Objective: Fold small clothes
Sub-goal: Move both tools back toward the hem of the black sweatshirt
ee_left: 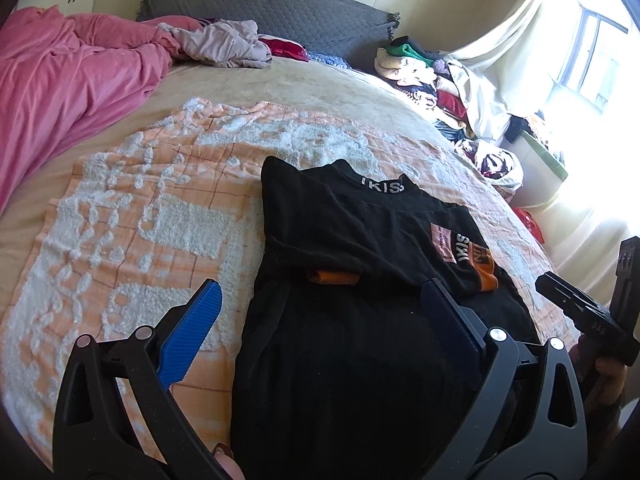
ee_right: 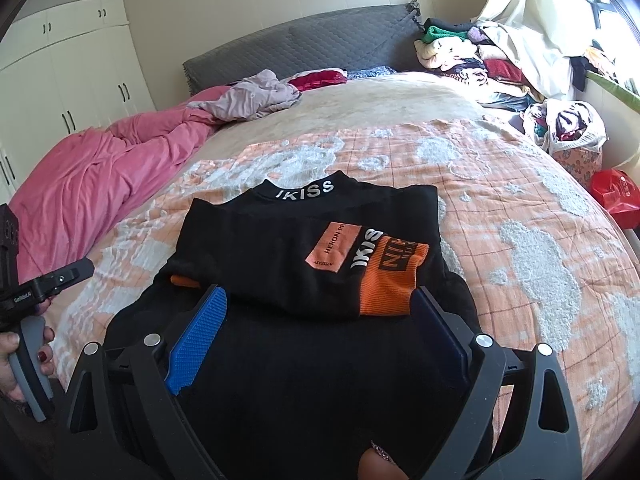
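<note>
My left tongs [ee_left: 320, 308] are spread wide and grip nothing; their blue pad [ee_left: 191, 332] hangs over the blanket [ee_left: 132, 216] just left of the top [ee_left: 352, 240], while the other finger sits over the black cloth. My right tongs [ee_right: 320, 312] are spread wide too, also empty, both fingers over the lower part of the top, their tips at the edge of the folded-in sleeve.

The top lies flat on the orange-and-white blanket in the near middle of the bed [ee_right: 360, 104], collar away from me, with "IKISS" in white on the collar band [ee_right: 305, 190]. Both sleeves are folded across the body. The one on the right ends in an orange cuff [ee_right: 390, 280] with an orange patch [ee_right: 334, 250] beside it; a bit of the other orange cuff [ee_left: 335, 277] peeks out from under the fold at the left.

In the right view my left hand [ee_right: 24, 356] holds its grip at the left edge, well apart from the top. A pink duvet [ee_left: 60, 80] is bunched along the bed's left side, a pale crumpled garment [ee_left: 228, 42] lies near the grey headboard [ee_left: 280, 8], and a heap of clothes [ee_right: 472, 52] sits at the far right corner by the window.
</note>
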### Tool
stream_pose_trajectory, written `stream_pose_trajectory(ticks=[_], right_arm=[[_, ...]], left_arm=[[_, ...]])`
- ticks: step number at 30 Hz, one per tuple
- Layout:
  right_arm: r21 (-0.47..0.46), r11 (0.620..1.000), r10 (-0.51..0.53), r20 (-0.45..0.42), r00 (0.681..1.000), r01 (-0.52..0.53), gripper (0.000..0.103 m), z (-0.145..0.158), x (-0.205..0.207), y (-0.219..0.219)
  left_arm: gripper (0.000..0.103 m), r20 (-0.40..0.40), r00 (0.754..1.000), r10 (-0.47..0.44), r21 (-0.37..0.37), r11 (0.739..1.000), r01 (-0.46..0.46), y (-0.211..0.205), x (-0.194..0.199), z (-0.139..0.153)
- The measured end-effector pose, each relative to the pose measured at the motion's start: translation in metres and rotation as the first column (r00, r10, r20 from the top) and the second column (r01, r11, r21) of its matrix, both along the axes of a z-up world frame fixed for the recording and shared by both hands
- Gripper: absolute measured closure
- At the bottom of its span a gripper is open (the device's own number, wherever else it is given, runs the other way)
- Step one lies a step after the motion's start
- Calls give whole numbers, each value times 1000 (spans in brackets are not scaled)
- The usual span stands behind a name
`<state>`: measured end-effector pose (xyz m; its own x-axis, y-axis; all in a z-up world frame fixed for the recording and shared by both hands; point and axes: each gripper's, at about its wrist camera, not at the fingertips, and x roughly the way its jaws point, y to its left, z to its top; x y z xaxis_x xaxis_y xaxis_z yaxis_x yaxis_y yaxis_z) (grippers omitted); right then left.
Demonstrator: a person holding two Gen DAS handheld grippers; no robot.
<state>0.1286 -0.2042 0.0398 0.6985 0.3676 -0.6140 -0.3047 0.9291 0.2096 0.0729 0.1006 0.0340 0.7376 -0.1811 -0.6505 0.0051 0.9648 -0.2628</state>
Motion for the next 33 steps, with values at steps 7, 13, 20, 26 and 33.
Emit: stream_pose_trajectory(ticks=[7,13,20,26,33], right_arm=[[-25,1000,-5,-18,1000,4,11,-4,-12,-8],[-40,999,-12,-24,1000,11,11,-3,-23,-18],[-58,998,-31,-44,999,29,11,-10,-38,-33],[-61,997,-44,-70,997,40,11,-19,-48,-44],[-50,997,-63,-101,993,59,11,-29,-65,-60]], left_arm=[[10,-24,999,26,-16,1000,-27,5,-17,-11],[10,-15,999,48,5,999,-48,8,-36,-13],[10,-53,997,55,31,998,-54,11,-53,-23],[10,-89,994,66,39,997,-63,17,-65,-34],[10,-142,989,45,-6,999,-46,24,-79,-48]])
